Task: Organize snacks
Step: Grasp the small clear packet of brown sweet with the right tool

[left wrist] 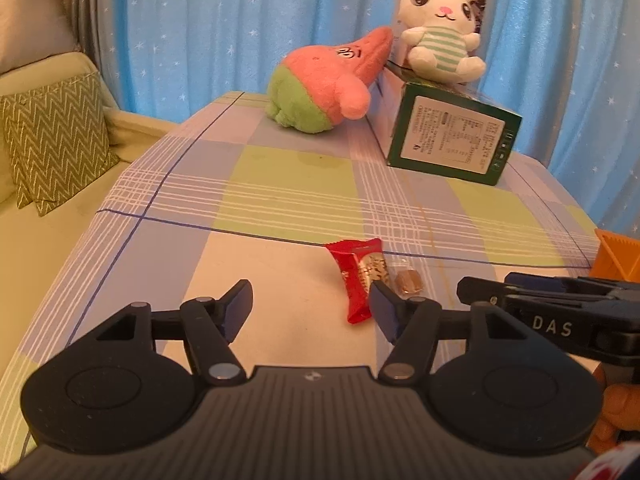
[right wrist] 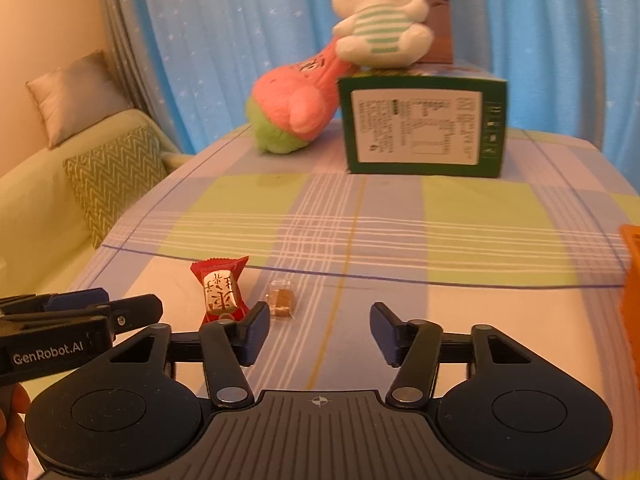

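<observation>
A red snack packet lies on the checked tablecloth, and a small clear-wrapped brown sweet lies just right of it. My left gripper is open above the cloth with nothing between its fingers; the red packet sits by its right fingertip. My right gripper is open and empty too; the packet and sweet lie beyond its left fingertip. Each gripper shows at the side edge of the other's view.
An orange basket stands at the table's right edge. A green box at the back carries a white plush bear, with a pink-and-green plush leaning on it. A sofa with cushions is left.
</observation>
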Demonstrator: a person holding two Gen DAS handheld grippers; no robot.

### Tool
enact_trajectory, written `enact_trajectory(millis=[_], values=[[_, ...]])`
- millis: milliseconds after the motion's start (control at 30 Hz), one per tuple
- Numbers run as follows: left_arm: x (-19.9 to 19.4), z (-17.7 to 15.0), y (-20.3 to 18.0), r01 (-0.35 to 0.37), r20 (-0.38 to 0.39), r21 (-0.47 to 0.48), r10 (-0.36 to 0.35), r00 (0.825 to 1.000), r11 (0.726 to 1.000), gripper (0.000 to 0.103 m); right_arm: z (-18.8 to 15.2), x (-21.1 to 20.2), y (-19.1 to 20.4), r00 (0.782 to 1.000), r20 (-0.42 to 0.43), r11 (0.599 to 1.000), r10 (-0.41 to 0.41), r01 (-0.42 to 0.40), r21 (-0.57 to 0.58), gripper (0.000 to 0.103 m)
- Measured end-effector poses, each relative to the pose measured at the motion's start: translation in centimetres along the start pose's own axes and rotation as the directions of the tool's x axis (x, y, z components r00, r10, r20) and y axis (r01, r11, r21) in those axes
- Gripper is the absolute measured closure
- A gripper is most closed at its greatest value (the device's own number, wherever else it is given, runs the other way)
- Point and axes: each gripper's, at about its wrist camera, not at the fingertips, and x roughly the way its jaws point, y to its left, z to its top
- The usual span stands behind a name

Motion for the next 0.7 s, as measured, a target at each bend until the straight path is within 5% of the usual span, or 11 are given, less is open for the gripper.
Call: enact_trajectory(millis=[700], values=[[1.2,-0.2,2.8,-0.032,-0.024,-0.078,0.03,0.999,0.996,0.045,-0.4,6.4,3.1,1.0,-0.019,0.992,0.004,-0.006,-0.129,0.072]])
